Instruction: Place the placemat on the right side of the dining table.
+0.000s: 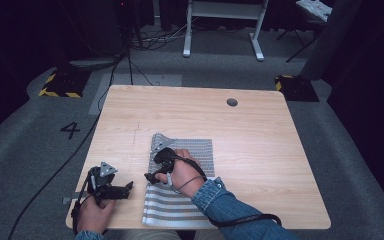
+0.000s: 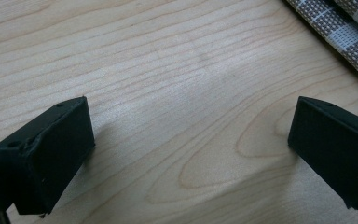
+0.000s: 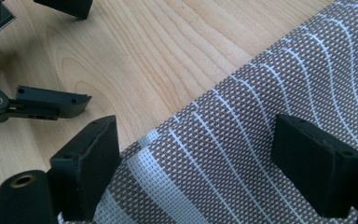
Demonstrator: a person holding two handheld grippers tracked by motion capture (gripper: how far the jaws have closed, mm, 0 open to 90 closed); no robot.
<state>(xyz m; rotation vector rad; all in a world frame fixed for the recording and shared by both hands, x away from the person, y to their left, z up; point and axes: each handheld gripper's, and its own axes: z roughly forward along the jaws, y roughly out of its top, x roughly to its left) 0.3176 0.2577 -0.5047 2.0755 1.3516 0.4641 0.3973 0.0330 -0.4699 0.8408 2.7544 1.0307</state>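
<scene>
The table (image 1: pixel 260 150) is made of light wood with wavy grain lines, and it stands on a grey carpet floor (image 1: pixel 25 145). Its top is almost square with round corners. A small dark round hole (image 1: pixel 232 102) sits in the top on the far side of the mat. A woven mat (image 1: pixel 190 155) lies flat on the table, close to the near edge and a bit left of the middle. The mat is brown and white, with small checks on its far half and wide stripes on its near half. Its near end reaches the table's edge. The wood to the right of the mat is bare.
</scene>
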